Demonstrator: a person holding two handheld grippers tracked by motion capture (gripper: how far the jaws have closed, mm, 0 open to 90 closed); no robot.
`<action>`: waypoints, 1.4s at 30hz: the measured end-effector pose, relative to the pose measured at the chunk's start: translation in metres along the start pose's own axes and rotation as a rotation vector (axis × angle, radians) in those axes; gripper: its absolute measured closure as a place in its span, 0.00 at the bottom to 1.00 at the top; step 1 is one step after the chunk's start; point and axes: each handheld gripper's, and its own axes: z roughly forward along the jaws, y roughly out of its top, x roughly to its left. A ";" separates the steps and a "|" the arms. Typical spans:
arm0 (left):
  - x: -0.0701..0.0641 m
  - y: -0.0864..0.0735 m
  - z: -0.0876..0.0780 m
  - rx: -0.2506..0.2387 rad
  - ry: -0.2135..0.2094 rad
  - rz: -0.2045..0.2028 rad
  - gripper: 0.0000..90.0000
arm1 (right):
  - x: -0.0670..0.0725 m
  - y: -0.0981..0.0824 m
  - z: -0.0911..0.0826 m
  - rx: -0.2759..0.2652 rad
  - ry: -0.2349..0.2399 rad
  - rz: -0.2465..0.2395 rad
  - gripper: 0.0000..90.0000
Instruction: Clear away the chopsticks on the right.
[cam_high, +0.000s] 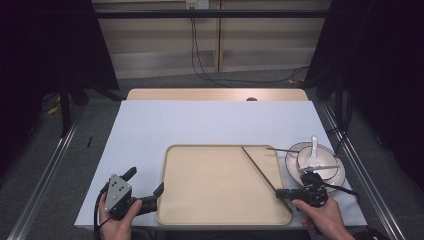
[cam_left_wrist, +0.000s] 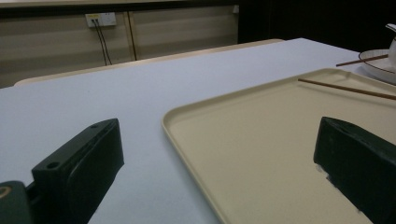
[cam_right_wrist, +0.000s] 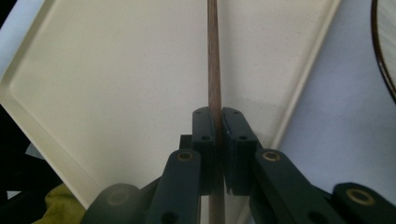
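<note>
Our right tongs (cam_right_wrist: 215, 135) pinch one chopstick (cam_high: 260, 171) at its near end, over the beige tray (cam_high: 200, 210) on the worktop (cam_high: 200, 122) — we should keep it level. Our left tongs (cam_high: 147, 187) gape empty beside the tray.

Left tool (cam_high: 147, 187) jaws wide apart; right tool (cam_high: 281, 193) jaws clamped together.

Left tool (cam_left_wrist: 219, 168) held wide open, straddling the tray (cam_left_wrist: 261, 140) rim. Chopstick (cam_left_wrist: 348, 88) seen at 2 o'clock on tray; bowl (cam_left_wrist: 380, 63) beyond on tabletop (cam_left_wrist: 140, 88).
</note>
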 end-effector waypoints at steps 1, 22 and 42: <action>0.000 0.000 0.000 -0.001 -0.003 0.002 0.02 | 0.000 0.000 0.001 0.008 -0.001 -0.002 0.94; 0.001 0.000 0.000 -0.001 0.012 -0.003 0.02 | 0.005 -0.002 0.004 0.029 0.034 -0.081 0.83; 0.002 0.000 -0.001 0.001 0.003 -0.001 0.02 | -0.006 0.020 -0.075 -0.319 0.048 -0.404 0.23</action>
